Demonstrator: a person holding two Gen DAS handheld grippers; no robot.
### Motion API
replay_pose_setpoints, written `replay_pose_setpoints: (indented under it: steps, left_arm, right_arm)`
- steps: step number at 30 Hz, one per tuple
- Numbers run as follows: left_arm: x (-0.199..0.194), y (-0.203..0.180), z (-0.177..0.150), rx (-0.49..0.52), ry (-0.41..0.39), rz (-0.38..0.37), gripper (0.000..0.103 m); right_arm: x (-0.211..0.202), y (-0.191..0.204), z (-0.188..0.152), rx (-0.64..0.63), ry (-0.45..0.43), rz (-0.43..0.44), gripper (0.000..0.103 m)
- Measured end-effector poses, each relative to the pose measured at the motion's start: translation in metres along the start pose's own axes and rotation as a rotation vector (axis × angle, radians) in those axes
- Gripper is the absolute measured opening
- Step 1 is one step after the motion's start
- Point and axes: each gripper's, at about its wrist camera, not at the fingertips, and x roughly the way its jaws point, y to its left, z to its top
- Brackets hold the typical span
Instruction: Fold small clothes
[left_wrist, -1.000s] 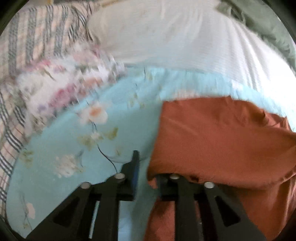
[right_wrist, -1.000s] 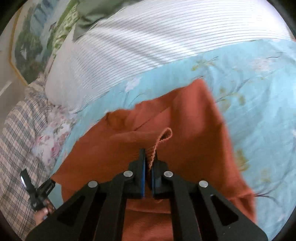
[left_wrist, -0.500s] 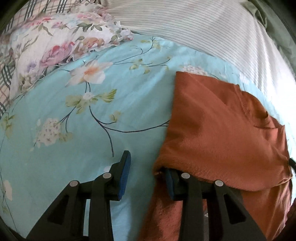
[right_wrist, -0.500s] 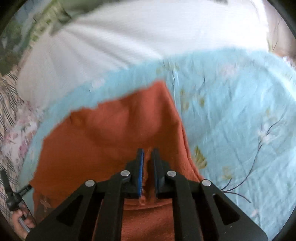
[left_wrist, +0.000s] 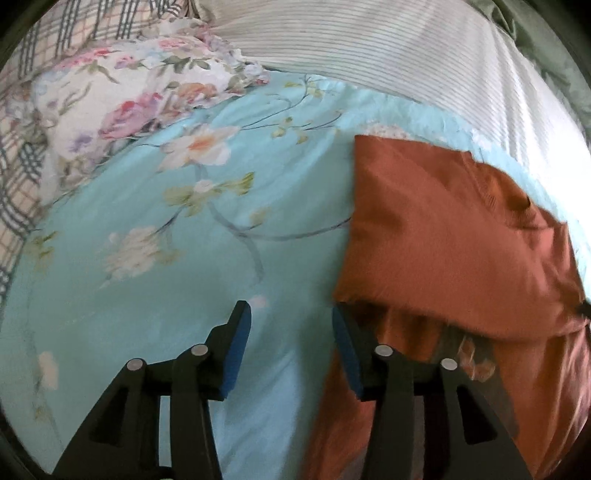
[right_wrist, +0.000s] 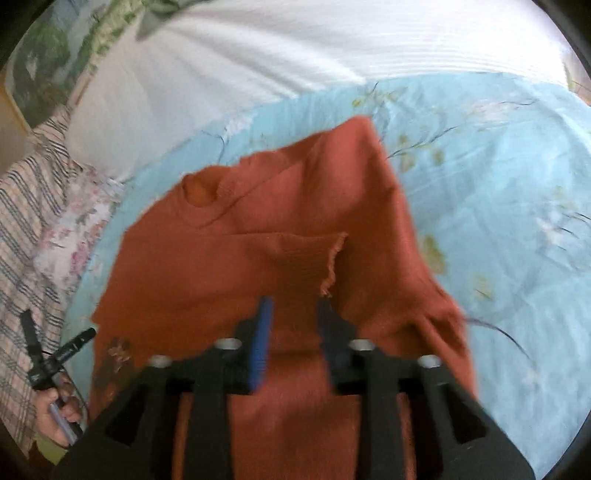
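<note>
We now see both grippers, left (left_wrist: 291, 325) and right (right_wrist: 293, 314), released from the rust sweater (right_wrist: 280, 229), apparently folded on the bed (left_wrist: 155, 280); jaws spread wider.

Left tool (left_wrist: 291, 332): jaws spread wide, gripping nothing. Right tool (right_wrist: 293, 325): jaws parted, gripping nothing. Left hand (right_wrist: 55, 410): wrapped round the left tool's handle.

The left gripper (left_wrist: 291, 332) hangs over the blue flowered bedsheet (left_wrist: 155, 280), jaws spread wide and empty. Its right finger lies against the near left edge of the folded orange garment (left_wrist: 450, 236). A floral pillow (left_wrist: 133, 92) sits far left.
</note>
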Motion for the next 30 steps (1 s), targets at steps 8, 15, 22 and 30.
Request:
replay_pose_setpoints:
  steps: [8,15,22,30]
  left_arm:
    - [-0.047,0.020,-0.051,0.017,0.063,-0.222,0.055]
    - [-0.068,0.018,-0.102,0.062,0.156,-0.361,0.064]
    - [-0.094,0.020,-0.154,0.098,0.189,-0.473,0.065]
    - [-0.104,0.026,-0.192,0.096,0.243,-0.608,0.051]
  right_arm:
    - [-0.066,-0.045,-0.069,0.071,0.040,-0.017,0.046]
    - [-0.092,-0.059,-0.136,0.117,0.109,0.143,0.046]
    - [-0.110,-0.033,-0.195,0.035,0.164,0.381,0.046]
    - [-0.101,-0.034,-0.199,0.062,0.135,0.474,0.046]
